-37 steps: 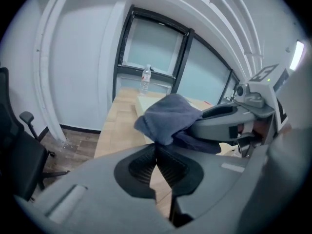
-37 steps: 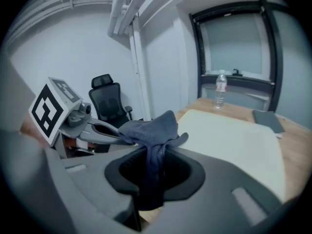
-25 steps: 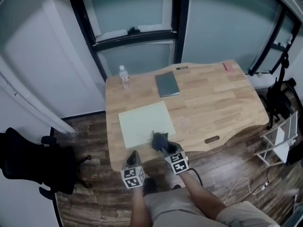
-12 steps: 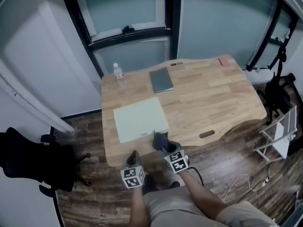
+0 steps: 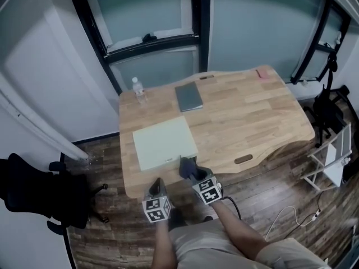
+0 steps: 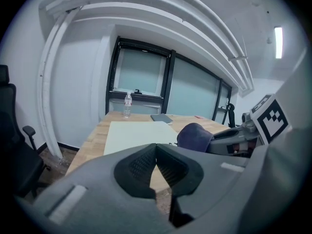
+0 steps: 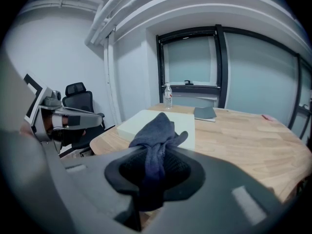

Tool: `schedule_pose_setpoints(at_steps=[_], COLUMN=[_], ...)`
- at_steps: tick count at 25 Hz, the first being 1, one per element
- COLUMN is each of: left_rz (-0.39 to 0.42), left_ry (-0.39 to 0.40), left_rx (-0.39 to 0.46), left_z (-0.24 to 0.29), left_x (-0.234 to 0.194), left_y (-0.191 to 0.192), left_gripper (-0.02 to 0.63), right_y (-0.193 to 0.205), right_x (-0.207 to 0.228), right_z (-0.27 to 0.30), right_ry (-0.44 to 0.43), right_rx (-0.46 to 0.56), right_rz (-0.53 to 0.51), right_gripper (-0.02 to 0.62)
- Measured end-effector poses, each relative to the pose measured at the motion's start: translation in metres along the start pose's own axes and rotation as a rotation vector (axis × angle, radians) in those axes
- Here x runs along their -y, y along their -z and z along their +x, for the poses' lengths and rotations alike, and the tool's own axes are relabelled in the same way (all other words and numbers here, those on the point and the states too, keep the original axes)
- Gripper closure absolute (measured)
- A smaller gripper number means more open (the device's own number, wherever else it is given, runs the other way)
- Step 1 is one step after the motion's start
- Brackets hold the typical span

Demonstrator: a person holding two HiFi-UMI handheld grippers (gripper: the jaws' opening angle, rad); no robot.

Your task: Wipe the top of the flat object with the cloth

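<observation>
The pale flat board (image 5: 164, 143) lies on the tabletop (image 5: 252, 116). At the board's near edge my right hand-held gripper (image 7: 155, 155) is clamped on the dark cloth (image 7: 156, 128), bunched forward, I judge, to lead the wipe. My left hand-held gripper (image 6: 156, 156), jaws together and empty, hangs just short of the board.

water bottle (image 5: 137, 89), grey notebook (image 5: 189, 97), black chair (image 5: 31, 190)

No legible text, number, brand or sign appears in any view. The cubes on the left gripper (image 5: 157, 182) and right gripper (image 5: 191, 175) carry only black-and-white square patterns. The label on the water bottle (image 5: 138, 89) is too small to read.
</observation>
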State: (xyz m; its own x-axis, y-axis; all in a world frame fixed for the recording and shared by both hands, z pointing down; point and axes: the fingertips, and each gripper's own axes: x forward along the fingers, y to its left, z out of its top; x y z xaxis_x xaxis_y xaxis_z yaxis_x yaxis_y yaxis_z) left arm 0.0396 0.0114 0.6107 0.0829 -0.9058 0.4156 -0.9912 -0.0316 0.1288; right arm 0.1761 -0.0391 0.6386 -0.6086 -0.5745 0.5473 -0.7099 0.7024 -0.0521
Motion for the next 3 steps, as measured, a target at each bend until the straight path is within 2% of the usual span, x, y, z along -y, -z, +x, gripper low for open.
schedule_pose_setpoints(at_steps=[3], left_rz=[0.002], left_ry=[-0.006], left_rx=[-0.001], left_z=[-0.0017], left_x=[0.0002], left_y=[0.0000], left_gripper=[0.598], right_y=[-0.0004], right_x=[-0.0006], right_z=[-0.0013], right_ry=[-0.003], right_rx=[0.004], right_rz=[-0.001], right_gripper=[0.515])
